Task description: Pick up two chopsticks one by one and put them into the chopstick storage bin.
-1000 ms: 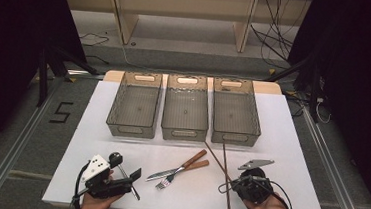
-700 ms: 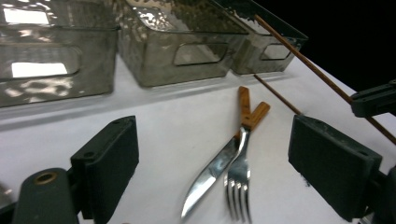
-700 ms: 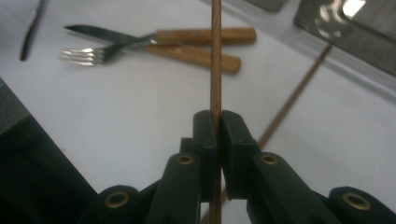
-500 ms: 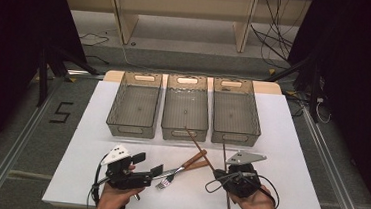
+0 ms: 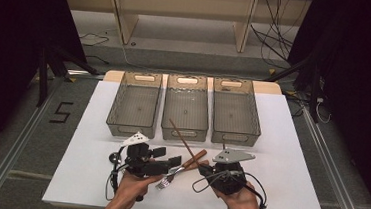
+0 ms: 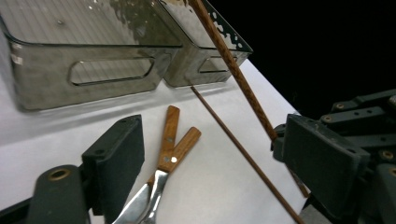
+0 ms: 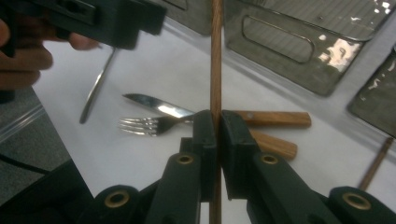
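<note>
R gripper (image 7: 218, 126): jaws clamped on a thin brown wooden chopstick (image 7: 215, 56), pinched low on the shaft, the long free end rising up and forward. In high view the stick (image 5: 181, 137) slants from the R gripper (image 5: 207, 170) toward the front edge of the middle smoky clear plastic bin (image 5: 184, 132); tip looks at or just over that rim, can't tell if touching.

L gripper (image 5: 175, 162): jaws spread, nothing between the pads; they have just been closing a little. From the L gripper view (image 6: 212, 154) it aims at the wood-handled knife (image 6: 168, 135) and wood-handled fork (image 6: 183, 147), which lie crossed on the white table (image 5: 289, 158), handles touching. Second brown chopstick (image 6: 238, 149) lies flat on the table, just beside the handles, running under the held one.

Risks, as judged:
- Grip point near one end → long lever. Stick may pivot in the pads or slip out if its tip knocks the bin rim.
- Held stick crosses right over the cutlery; the L gripper closing in from below could bump it and twist it loose. The two grippers are near each other, so a jaw clash is likely if both move at once.
- Knife & fork overlap: closing on one could drag or flick the other, or catch both, and shove the loose chopstick.
- Left bin (image 5: 134, 105) and right bin (image 5: 235, 111) sit close beside the middle one; a tilted drop could land in the wrong bin.
</note>
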A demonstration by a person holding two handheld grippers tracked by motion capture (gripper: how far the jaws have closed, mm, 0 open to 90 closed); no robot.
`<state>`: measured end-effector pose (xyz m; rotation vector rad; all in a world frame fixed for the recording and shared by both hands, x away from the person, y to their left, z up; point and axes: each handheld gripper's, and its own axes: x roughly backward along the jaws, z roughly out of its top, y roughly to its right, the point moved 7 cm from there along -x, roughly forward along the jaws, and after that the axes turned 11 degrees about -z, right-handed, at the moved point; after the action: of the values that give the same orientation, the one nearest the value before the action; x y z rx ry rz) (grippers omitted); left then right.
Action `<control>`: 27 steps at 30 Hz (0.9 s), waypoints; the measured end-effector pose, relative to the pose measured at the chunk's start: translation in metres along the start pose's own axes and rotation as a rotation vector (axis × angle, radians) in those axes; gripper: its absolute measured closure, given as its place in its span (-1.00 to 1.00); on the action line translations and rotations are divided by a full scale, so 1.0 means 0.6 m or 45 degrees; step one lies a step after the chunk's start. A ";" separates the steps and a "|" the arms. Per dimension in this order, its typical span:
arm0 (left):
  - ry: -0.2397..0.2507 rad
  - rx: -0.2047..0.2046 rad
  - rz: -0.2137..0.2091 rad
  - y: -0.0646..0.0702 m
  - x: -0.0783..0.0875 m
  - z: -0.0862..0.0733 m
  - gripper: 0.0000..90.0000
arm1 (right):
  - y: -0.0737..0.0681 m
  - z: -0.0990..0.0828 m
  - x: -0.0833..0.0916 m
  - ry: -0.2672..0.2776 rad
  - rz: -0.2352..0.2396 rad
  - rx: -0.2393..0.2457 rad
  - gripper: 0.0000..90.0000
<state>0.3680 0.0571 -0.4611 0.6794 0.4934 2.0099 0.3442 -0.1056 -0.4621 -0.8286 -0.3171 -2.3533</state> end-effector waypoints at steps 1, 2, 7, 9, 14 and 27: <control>-0.001 0.013 -0.003 -0.001 -0.002 0.001 -0.51 | -0.003 0.001 -0.002 0.006 0.006 0.003 0.90; 0.005 0.027 -0.007 -0.002 -0.003 0.002 -0.49 | -0.006 0.002 -0.003 0.009 0.013 0.004 0.90; 0.006 0.086 -0.048 -0.002 -0.010 0.004 -0.35 | -0.019 0.004 -0.012 0.026 0.024 0.013 0.90; 0.011 0.112 -0.065 -0.002 -0.012 0.004 -0.25 | -0.024 0.005 -0.015 0.033 0.031 0.017 0.90; 0.006 0.152 -0.109 0.000 -0.016 0.000 0.01 | -0.032 0.008 -0.021 0.054 0.046 0.014 0.90; 0.016 0.193 -0.177 0.007 -0.020 -0.003 0.52 | -0.044 0.010 -0.024 0.095 0.054 0.021 0.90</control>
<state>0.3691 0.0447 -0.4634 0.7047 0.6875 1.8604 0.3397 -0.0758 -0.4669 -0.7308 -0.2853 -2.3325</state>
